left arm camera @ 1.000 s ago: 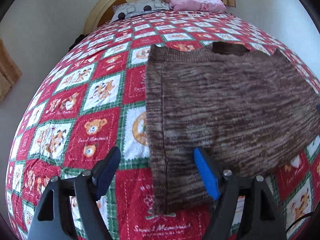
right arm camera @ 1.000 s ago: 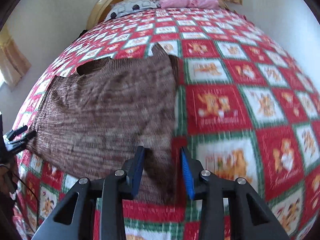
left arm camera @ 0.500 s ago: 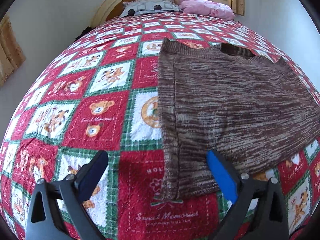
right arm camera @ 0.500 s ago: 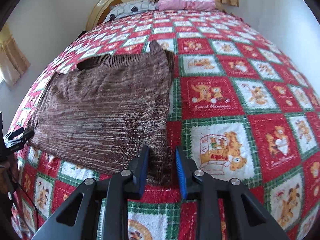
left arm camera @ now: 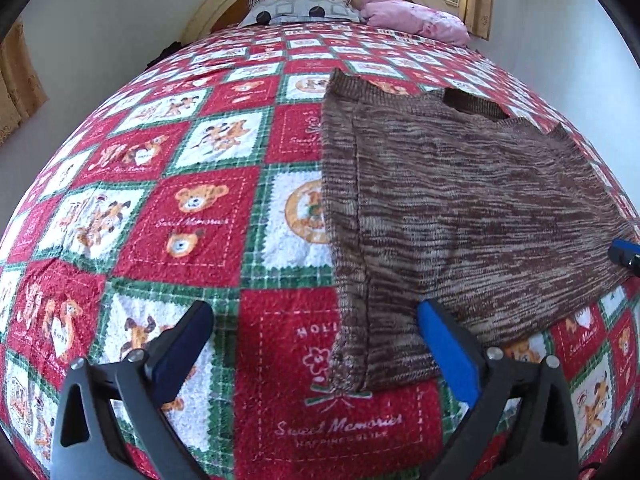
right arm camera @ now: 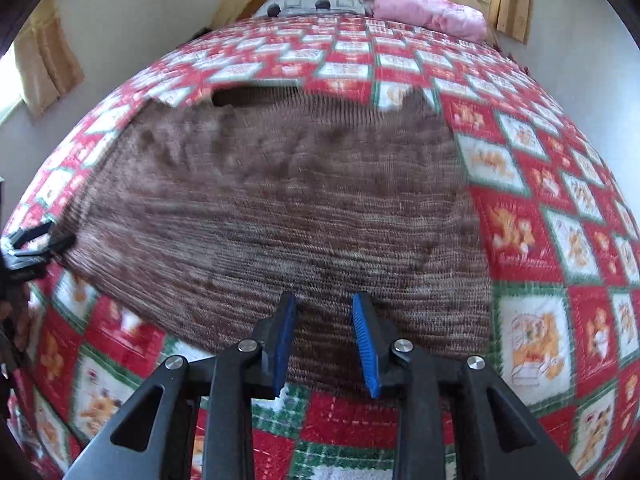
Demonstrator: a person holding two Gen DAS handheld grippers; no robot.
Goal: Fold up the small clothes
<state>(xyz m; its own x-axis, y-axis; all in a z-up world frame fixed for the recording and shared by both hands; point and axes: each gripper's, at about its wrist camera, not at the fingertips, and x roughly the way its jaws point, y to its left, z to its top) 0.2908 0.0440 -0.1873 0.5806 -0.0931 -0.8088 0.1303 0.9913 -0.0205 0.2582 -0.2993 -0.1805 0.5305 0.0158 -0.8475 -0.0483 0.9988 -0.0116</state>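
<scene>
A brown knitted sweater (left arm camera: 460, 208) lies flat on the bed, sleeves folded in, neck opening toward the headboard. It also shows, blurred, in the right wrist view (right arm camera: 288, 208). My left gripper (left arm camera: 316, 328) is wide open and empty above the sweater's near left hem corner. My right gripper (right arm camera: 324, 320) is partly open and empty over the middle of the near hem. The right gripper's tip also shows at the sweater's right edge in the left wrist view (left arm camera: 624, 252).
The bed is covered by a red, green and white teddy-bear quilt (left arm camera: 192, 216). A grey patterned pillow (left arm camera: 300, 10) and a pink pillow (left arm camera: 416, 20) lie by the wooden headboard. Walls flank both sides of the bed.
The right gripper has swung left from the sweater's right hem corner to the middle of the hem and opened a little wider. The left gripper pulled back slightly and stays wide open.
</scene>
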